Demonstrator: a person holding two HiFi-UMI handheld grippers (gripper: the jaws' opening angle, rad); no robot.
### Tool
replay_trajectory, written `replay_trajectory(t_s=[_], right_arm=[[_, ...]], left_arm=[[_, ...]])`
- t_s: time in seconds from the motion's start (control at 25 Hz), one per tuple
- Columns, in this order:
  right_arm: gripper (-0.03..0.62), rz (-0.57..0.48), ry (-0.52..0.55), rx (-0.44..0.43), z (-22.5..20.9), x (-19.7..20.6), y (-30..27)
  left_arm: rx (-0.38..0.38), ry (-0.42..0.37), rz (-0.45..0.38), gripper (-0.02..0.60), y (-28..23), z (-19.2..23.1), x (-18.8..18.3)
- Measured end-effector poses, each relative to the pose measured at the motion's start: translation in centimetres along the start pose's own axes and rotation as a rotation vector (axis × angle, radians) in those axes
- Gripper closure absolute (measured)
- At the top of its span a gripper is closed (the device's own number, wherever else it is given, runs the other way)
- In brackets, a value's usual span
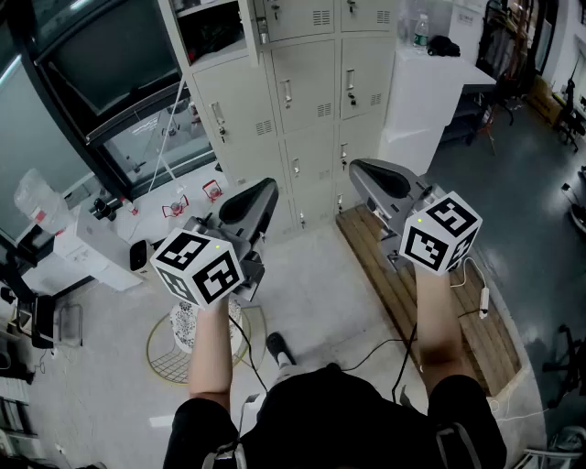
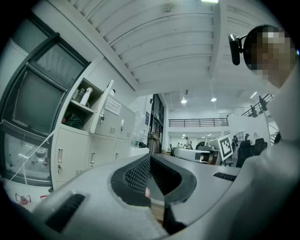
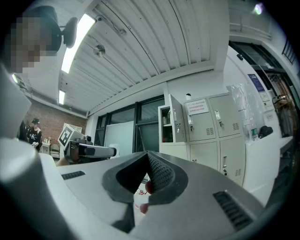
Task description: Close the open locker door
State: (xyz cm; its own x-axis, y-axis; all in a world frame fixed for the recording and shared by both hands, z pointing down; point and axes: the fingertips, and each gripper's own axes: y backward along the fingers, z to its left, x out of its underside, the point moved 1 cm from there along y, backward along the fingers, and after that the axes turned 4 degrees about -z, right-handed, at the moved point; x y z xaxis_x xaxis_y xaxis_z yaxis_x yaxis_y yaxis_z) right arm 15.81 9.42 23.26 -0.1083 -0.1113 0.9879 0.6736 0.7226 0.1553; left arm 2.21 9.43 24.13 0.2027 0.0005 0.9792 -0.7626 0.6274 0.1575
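In the top row, locker door [image 1: 252,26]: we see it swung out from the leftmost upper compartment of the locker bank [image 1: 307,101]. Stuff sits on the shelf inside, can't tell what tbh. It also shows in the left gripper view [image 2: 104,114] and the right gripper view [image 3: 177,122].
Left gripper [image 1: 271,188]: we've got it at chest height in front of the person, pointing at the lockers but well apart from them. The jaws are pinched together at the tips w/ nothing between them [image 2: 150,156].
Right gripper [image 1: 355,167]: same deal, tips meet and it grips nothing [image 3: 147,153]. It's beside the left one w/ a gap between, nowhere near the door.
Marker cubes: one on each gripper, left [image 1: 197,266] and right [image 1: 439,231].
Pallet [image 1: 430,284]: wooden, flat on the floor by the locker base, under the right gripper from our angle.
White cabinet [image 1: 430,92]: right of the lockers, a bottle [image 1: 420,32] on top.
Wire stool [image 1: 183,339]: on the floor below the left arm.
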Motion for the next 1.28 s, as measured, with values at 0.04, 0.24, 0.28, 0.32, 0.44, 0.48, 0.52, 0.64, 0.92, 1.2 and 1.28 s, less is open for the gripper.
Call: replay_trajectory(t_s=[0.04, 0.24, 0.28, 0.32, 0.44, 0.48, 0.52, 0.64, 0.92, 1.2, 1.28], right_arm=[[0.591, 0.001, 0.001, 0.0, 0.0, 0.0, 0.2], [0.591, 0.005, -0.018, 0.014, -0.4, 0.3, 0.9], [0.59, 0.006, -0.025, 0.014, -0.4, 0.5, 1.1], [0.591, 0.005, -0.034, 0.013, -0.4, 0.6, 1.3], [0.589, -0.01, -0.081, 0.006, -0.5, 1.0, 1.8], [0.589, -0.013, -0.089, 0.0, -0.5, 1.1, 1.9], [0.589, -0.012, -0.092, -0.005, -0.5, 1.2, 2.0], [0.589, -0.013, -0.107, -0.013, -0.6, 1.3, 1.9], [0.589, 0.007, -0.119, 0.002, -1.7, 2.7, -0.2], [0.589, 0.036, -0.112, 0.006, -4.0, 3.0, -4.0], [0.589, 0.041, -0.105, -0.001, -4.4, 2.7, -5.7]], left_arm=[[-0.001, 0.0, -0.002, 0.565, 0.0, -0.2, 0.0], [-0.012, -0.001, -0.006, 0.565, 0.3, -0.9, 0.3], [-0.015, 0.0, -0.006, 0.565, 0.4, -1.0, 0.5], [-0.019, 0.002, -0.006, 0.565, 0.5, -1.2, 0.6], [-0.031, 0.008, -0.002, 0.565, 0.7, -1.6, 1.1], [-0.034, 0.008, 0.0, 0.565, 0.7, -1.7, 1.2], [-0.036, 0.007, 0.002, 0.565, 0.7, -1.8, 1.3], [-0.043, 0.006, 0.012, 0.565, 0.8, -1.6, 1.5], [-0.057, 0.012, 0.022, 0.565, 0.1, 1.0, 1.9], [-0.039, 0.02, 0.016, 0.565, -2.2, 5.2, 1.9], [-0.036, 0.024, 0.012, 0.565, -2.7, 6.8, 1.4]])
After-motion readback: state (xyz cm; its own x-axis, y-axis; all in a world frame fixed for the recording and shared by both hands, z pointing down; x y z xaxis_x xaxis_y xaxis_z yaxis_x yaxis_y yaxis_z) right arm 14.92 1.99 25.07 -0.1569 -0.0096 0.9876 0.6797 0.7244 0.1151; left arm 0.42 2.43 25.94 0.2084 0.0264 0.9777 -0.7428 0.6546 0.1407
